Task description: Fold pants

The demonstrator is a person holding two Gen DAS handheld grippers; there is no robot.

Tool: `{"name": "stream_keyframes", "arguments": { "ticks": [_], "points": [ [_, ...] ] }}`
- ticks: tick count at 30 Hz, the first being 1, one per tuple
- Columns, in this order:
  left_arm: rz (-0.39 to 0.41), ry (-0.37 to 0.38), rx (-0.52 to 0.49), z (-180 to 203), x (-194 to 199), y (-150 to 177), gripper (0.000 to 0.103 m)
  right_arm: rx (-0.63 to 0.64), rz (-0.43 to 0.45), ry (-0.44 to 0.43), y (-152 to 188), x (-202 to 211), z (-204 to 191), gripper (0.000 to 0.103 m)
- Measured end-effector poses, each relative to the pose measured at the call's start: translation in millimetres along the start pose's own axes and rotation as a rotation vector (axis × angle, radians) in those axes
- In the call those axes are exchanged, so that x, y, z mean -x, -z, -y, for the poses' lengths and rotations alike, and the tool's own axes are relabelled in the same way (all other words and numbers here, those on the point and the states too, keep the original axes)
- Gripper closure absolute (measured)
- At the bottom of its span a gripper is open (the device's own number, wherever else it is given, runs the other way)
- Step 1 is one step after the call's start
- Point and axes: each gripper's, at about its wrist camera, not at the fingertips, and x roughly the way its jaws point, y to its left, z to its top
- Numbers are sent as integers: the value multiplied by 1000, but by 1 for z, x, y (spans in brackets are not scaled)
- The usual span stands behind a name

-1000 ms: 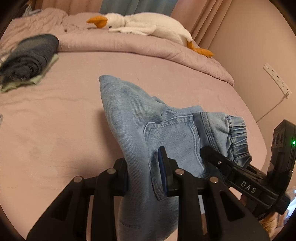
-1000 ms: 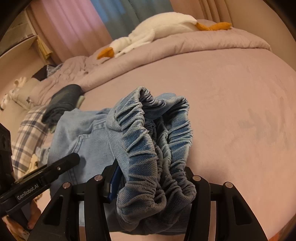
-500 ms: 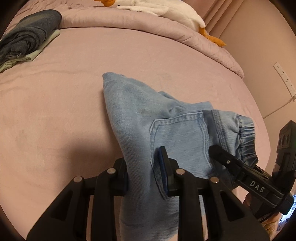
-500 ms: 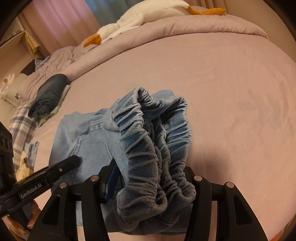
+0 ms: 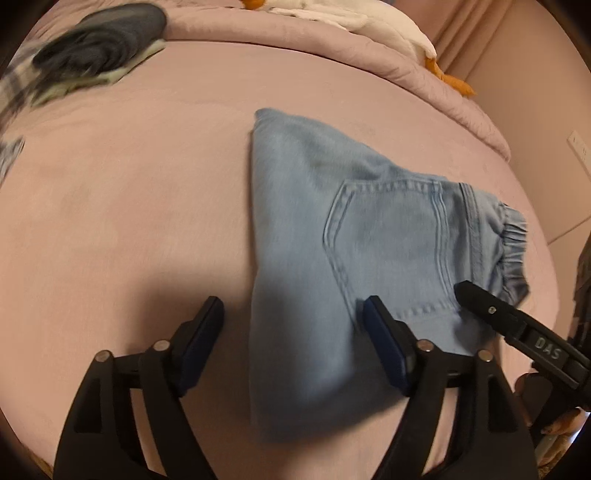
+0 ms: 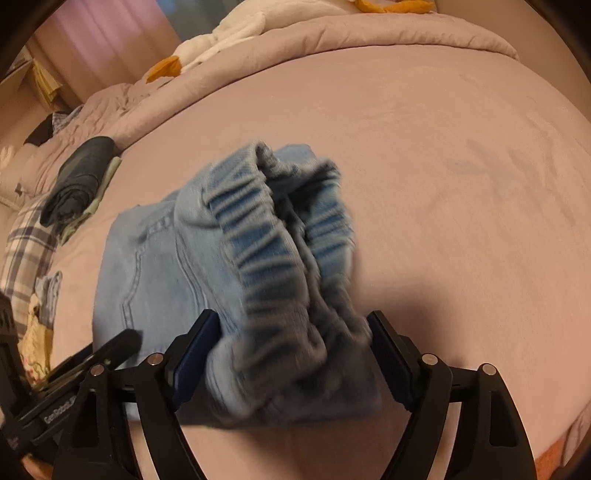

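Note:
Light-blue jeans lie folded on the pink bed sheet, back pocket up, elastic waistband bunched at the right end. My left gripper hangs low over the folded near edge with its jaws opening. The cloth lies between them, the left pad stands clear of it, and the right pad rests above the pocket. My right gripper straddles the blurred waistband, jaws opening too, and the denim slumps between the pads. One black finger of the right gripper shows beside the pocket.
A folded dark garment sits on a pale cloth at the back left, with plaid fabric nearer. A white plush goose lies on the rolled duvet behind. The bed's edge and a wall are at the right.
Both grippers sank toward the bed, and their jaws spread wide, letting go of the jeans. The denim has dropped and now lies flatter on the sheet.

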Motion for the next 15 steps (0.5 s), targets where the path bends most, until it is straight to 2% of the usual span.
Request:
{"name": "stream_keyframes", "arguments": {
  "ticks": [3, 5, 7, 10, 15],
  "points": [
    [-3, 1, 16, 2, 9, 9, 22, 3, -2, 11, 7, 8, 3, 20],
    [19, -23, 3, 4, 24, 13, 22, 6, 11, 18, 9, 17, 3, 20],
    [56, -43, -10, 6, 41, 15, 17, 20, 40, 29, 11, 29, 1, 20],
    [133, -66, -20, 9, 71, 19, 5, 59, 120, 39, 16, 53, -5, 20],
    [265, -99, -50, 17, 119, 30, 1, 113, 269, 10, 28, 101, -14, 15]
  ]
}}
